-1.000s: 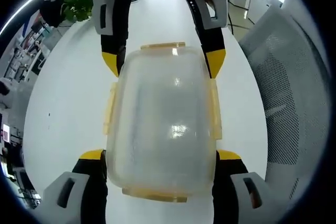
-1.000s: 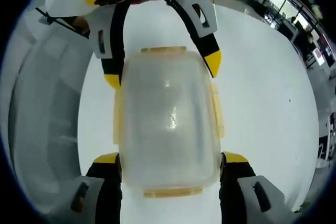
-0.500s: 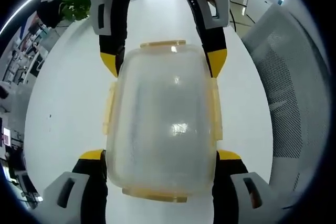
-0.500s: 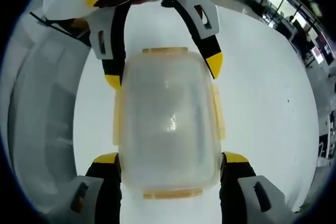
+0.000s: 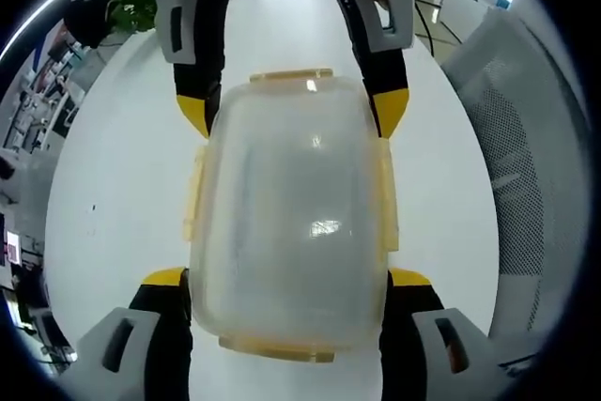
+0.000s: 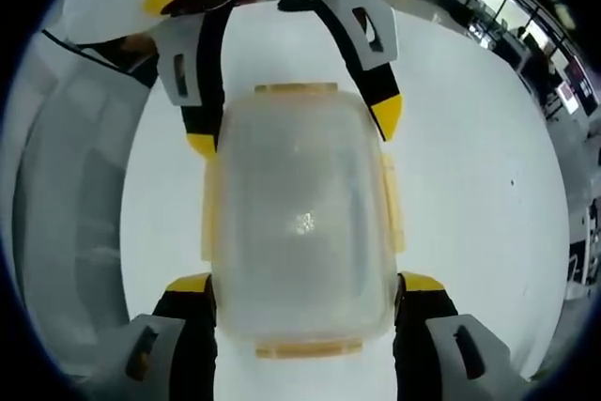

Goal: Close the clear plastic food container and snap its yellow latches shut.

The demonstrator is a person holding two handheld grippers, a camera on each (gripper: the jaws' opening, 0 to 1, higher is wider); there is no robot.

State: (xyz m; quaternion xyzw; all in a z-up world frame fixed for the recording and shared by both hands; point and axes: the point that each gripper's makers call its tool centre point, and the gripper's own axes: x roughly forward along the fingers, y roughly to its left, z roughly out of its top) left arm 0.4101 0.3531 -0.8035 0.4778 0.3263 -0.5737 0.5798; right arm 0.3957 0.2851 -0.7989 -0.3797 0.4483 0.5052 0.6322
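The clear container (image 5: pixel 288 232) was seen lid-on, resting on the white table (image 5: pixel 113 176), with both grippers clamped on it from opposite ends. In the left gripper view the left gripper (image 5: pixel 289 277) was set with its yellow-tipped jaws against the container's two long sides at the near end, and the right gripper (image 5: pixel 293 110) was seen coming in from the far end, its tips pressed at the far corners. The right gripper view gave the mirror picture: right gripper (image 6: pixel 305 284) closed onto the container (image 6: pixel 300 232), left gripper (image 6: pixel 291 124) opposite. Compared with a second ago, almost nothing was changed: grip and container position were unchanged, only the background was shifted slightly, which was put down to camera motion. The side latches (image 5: pixel 386 196) and end latches (image 5: pixel 290 75) appeared to be lying flat against the lid, though full engagement could not be confirmed through the fisheye. The task was judged at or near completion, with a hold or final squeeze in progress. A mesh chair (image 5: pixel 526 157) was noted beside the table.
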